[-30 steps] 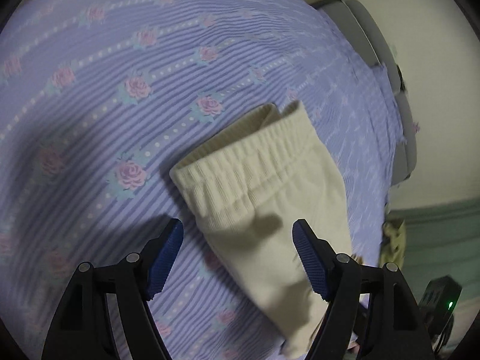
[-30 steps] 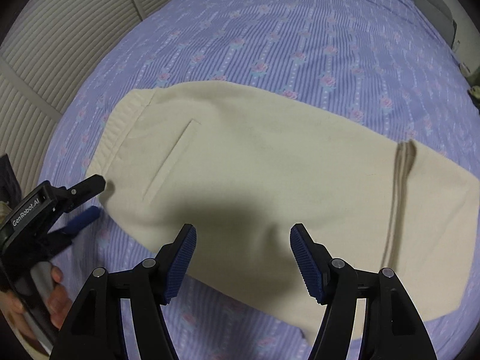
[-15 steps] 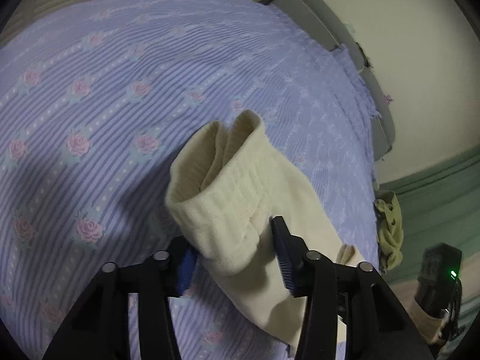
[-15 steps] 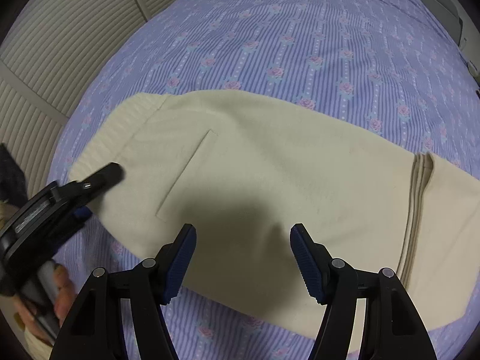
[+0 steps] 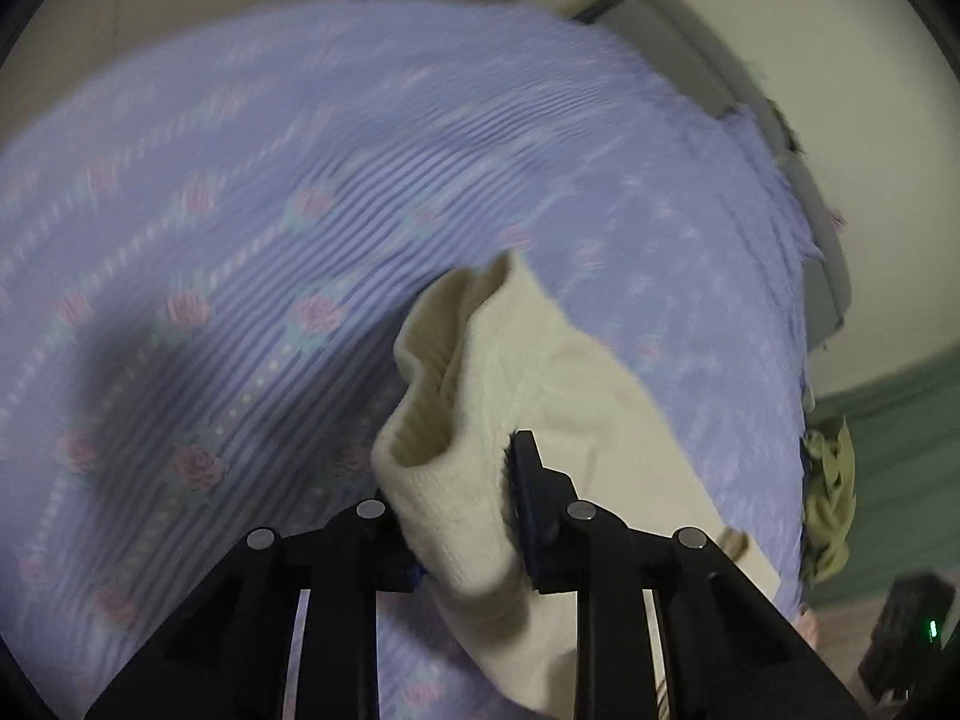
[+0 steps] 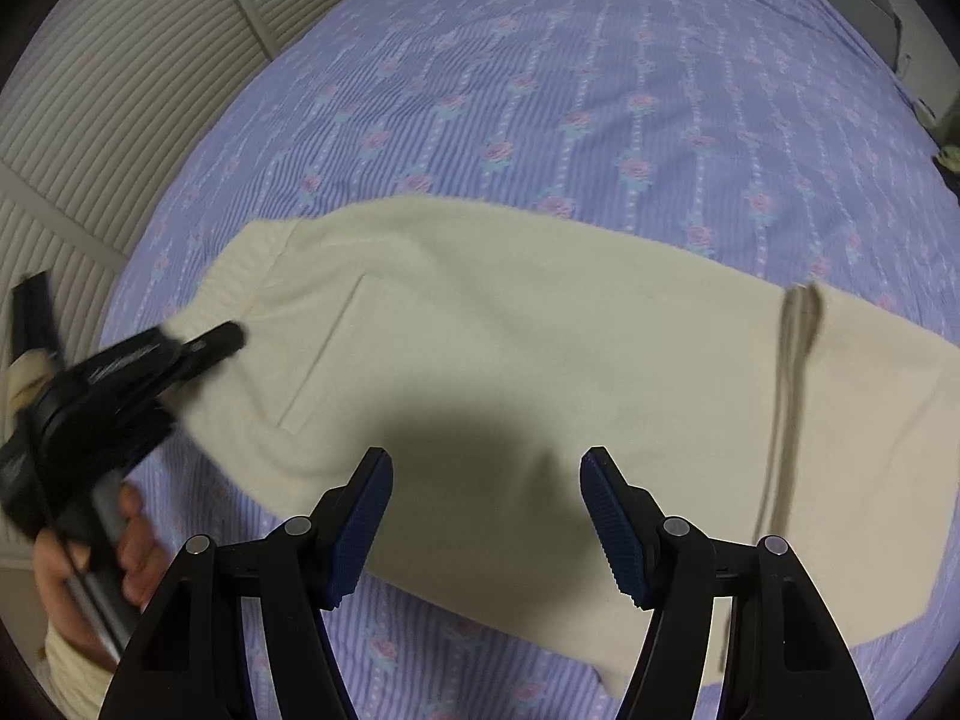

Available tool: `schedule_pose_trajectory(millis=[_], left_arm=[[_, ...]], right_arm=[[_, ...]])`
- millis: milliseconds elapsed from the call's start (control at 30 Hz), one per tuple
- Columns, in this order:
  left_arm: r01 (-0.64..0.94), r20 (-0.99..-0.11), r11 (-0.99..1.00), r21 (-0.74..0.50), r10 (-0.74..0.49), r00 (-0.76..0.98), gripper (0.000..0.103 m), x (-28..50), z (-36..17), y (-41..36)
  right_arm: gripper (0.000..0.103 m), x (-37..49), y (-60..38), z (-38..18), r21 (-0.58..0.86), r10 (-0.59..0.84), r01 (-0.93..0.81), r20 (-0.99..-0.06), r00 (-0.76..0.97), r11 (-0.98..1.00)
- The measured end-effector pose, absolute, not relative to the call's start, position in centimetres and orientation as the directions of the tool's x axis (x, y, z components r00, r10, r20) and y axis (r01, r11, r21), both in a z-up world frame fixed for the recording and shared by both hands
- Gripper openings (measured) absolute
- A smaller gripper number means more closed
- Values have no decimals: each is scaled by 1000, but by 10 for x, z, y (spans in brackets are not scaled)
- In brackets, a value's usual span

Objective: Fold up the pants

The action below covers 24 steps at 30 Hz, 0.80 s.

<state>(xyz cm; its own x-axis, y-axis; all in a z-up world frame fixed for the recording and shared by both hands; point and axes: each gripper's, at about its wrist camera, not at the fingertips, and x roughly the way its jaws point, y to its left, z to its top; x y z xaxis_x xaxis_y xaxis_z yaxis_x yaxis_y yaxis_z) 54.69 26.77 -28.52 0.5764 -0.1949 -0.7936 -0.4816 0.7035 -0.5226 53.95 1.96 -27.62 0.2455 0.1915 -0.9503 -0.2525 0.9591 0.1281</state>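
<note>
Cream pants (image 6: pixel 540 372) lie flat across the bed (image 6: pixel 600 90), on its lavender cover printed with pink roses, the ribbed waistband (image 5: pixel 444 420) at the end nearest the slatted wall panels (image 6: pixel 120 90) and the doubled-back leg ends toward the opposite side. At the waistband corner the left gripper (image 5: pixel 462 516) is clamped on the pants, its fingers pressing a bunched fold of ribbed knit that rises off the bed with the waist opening gaping just beyond it. Seen from the right wrist, that same gripper (image 6: pixel 204 348) sits at the waistband edge, blurred, with the person's hand (image 6: pixel 90 558) wrapped round its handle. Over the pants' near edge, close to the back pocket seam (image 6: pixel 324 354), the right gripper (image 6: pixel 486 522) hangs with its blue-padded fingers spread wide, gripping nothing, its shadow falling on the cloth.
</note>
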Motion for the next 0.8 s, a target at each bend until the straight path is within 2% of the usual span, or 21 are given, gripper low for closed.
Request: schedule_pose_trajectory(millis=[67, 233, 367, 567, 800], left_arm=[[-442, -792, 760, -477, -153, 592, 23, 548, -258, 252], [-292, -788, 935, -200, 24, 615, 23, 548, -189, 178], [-168, -734, 983, -72, 62, 676, 22, 549, -150, 109], [13, -707, 999, -39, -37, 706, 20, 554, -117, 0], [142, -745, 990, -20, -110, 658, 20, 574, -139, -136]], right_arm=[[66, 538, 6, -267, 141, 206, -247, -943, 263, 959], [66, 533, -43, -231, 168, 238, -231, -917, 322, 958], [66, 525, -93, -203, 145, 217, -212, -904, 368, 966], [66, 505, -182, -172, 76, 148, -175, -885, 442, 982], [66, 488, -292, -177, 84, 121, -101, -887, 446, 991]])
